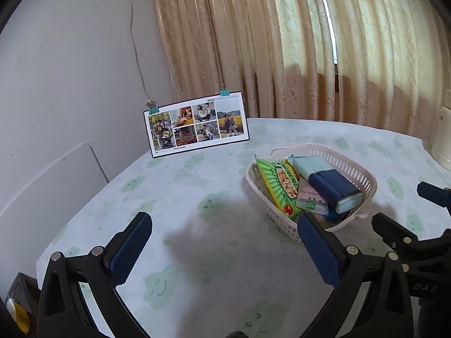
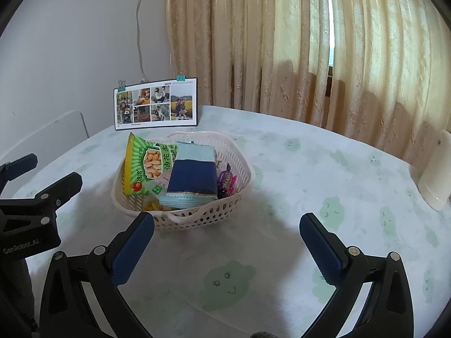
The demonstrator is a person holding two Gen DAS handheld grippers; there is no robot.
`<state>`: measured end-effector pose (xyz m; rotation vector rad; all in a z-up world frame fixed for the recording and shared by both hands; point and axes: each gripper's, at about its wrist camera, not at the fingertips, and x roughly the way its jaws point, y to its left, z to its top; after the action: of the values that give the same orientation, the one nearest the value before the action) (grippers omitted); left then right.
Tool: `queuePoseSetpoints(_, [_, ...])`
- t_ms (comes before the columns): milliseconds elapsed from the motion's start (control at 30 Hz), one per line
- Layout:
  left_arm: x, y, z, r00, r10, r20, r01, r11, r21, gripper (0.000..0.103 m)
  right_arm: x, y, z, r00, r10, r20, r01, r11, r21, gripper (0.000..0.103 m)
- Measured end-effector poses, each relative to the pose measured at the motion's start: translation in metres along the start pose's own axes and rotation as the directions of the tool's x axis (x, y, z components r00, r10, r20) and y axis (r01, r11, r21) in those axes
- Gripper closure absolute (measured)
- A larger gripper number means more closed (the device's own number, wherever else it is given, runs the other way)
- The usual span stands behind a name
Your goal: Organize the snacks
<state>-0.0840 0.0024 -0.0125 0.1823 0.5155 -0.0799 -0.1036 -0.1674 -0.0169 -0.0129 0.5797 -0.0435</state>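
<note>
1. Through the left wrist camera I see my left tool [image 1: 225, 242] spread wide with nothing between its blue pads, hanging over a bare stretch of the desk [image 1: 180, 186] and its green cloud-face cloth.
2. In the same view the white perforated basket [image 1: 363, 177] sits ahead and to the right, its near corner just behind my right-hand fingertip [image 1: 307, 225]. Inside it a green peanut bag [image 1: 279, 186] leans at the left, a dark blue and pale blue packet [image 1: 329, 186] lies beside it, and a pink-edged wrapper [image 1: 310, 194] shows between them.
3. My right tool [image 1: 400, 211] enters at the right edge of this view, close to the basket.
4. A photo collage card [image 1: 196, 124] with teal clips stands at the back of the desk against the wall, beside the beige curtain [image 1: 310, 50].
5. Through the right wrist camera my right tool [image 2: 227, 224] is also fully parted and holds nothing; the basket [image 2: 197, 219] lies just beyond its left fingertip [image 2: 143, 225].
6. Here the peanut bag [image 2: 143, 166] stands at the basket's left, the blue packet [image 2: 193, 180] in the middle, and a purple candy wrapper [image 2: 227, 183] at the right.
7. The left tool [image 2: 48, 174] shows at the left edge, its jaws apart.
</note>
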Motion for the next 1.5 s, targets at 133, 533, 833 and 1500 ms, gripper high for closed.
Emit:
queuePoseSetpoints(133, [0.001,0.000,-0.001,1.000,0.005,-0.007,-0.005,1.000,-0.008,0.000,0.001,0.000,0.000,1.000,-0.008,-0.007,0.007,1.000,-0.010,0.000])
queuePoseSetpoints(533, [0.012,0.001,-0.004,0.998,0.033,-0.057,-0.034,0.999,-0.011,0.000,0.008,0.004,-0.002,0.999,0.000,-0.038,-0.001,1.000,-0.031,0.000])
queuePoseSetpoints(833, [0.012,-0.001,-0.005,0.998,0.035,-0.058,-0.035,0.999,0.002,0.000,0.008,0.003,-0.002,0.999,-0.003,-0.036,0.002,1.000,-0.029,0.000])
queuePoseSetpoints(1500, [0.014,-0.003,-0.009,0.997,0.035,-0.065,-0.034,0.999,0.019,0.000,0.004,0.011,-0.002,0.999,-0.036,-0.006,0.036,0.998,-0.053,0.000])
